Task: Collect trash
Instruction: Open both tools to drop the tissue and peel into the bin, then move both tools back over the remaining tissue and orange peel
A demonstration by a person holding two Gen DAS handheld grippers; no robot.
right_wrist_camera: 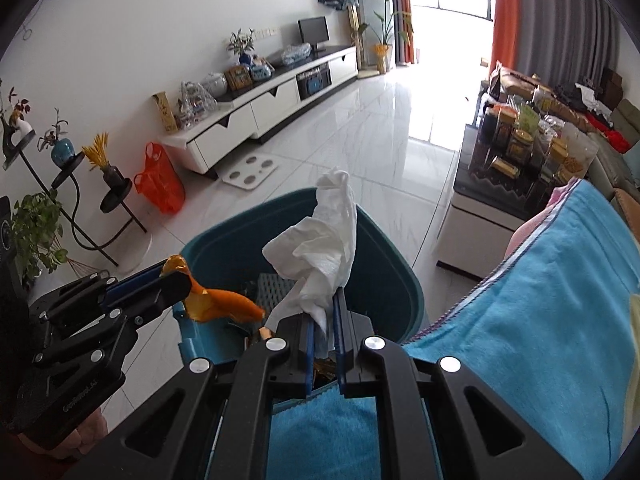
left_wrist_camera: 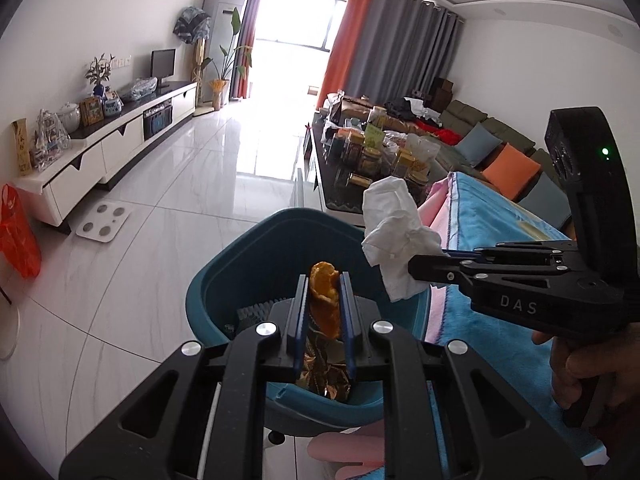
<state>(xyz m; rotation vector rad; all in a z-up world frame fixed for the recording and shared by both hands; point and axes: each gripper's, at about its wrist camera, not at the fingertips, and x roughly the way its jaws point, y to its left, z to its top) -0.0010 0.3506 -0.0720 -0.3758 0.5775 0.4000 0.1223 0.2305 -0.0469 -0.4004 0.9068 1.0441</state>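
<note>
From the left wrist camera, the left gripper (left_wrist_camera: 324,280) sits at 6 o'clock with its fingers clamped on a piece of orange peel (left_wrist_camera: 325,300), which stands up between the blue pads; directly beyond and below is the teal waste bin (left_wrist_camera: 256,248), its mouth open, with crumpled gold foil (left_wrist_camera: 326,376) showing low between the fingers; at 3 o'clock the right gripper (left_wrist_camera: 416,270) reaches in sideways, pinching a crumpled white tissue (left_wrist_camera: 394,232) over the bin's right rim; a hand (left_wrist_camera: 580,364) grips its handle at 4 o'clock; a blue towel (left_wrist_camera: 492,216) lies to the right of the bin, and a white bathroom scale (left_wrist_camera: 104,222) rests on the tiled floor at 9 o'clock.

From the right wrist camera, the right gripper (right_wrist_camera: 324,312) is at 6 o'clock, fingers closed on the white tissue (right_wrist_camera: 320,240), which rises above the teal waste bin (right_wrist_camera: 384,240); at 8 o'clock the left gripper (right_wrist_camera: 176,284) holds the orange peel (right_wrist_camera: 224,304) over the bin's left edge; the blue towel (right_wrist_camera: 540,300) fills 4 o'clock; an orange plastic bag (right_wrist_camera: 160,180) sits on the floor at 10 o'clock.
</note>
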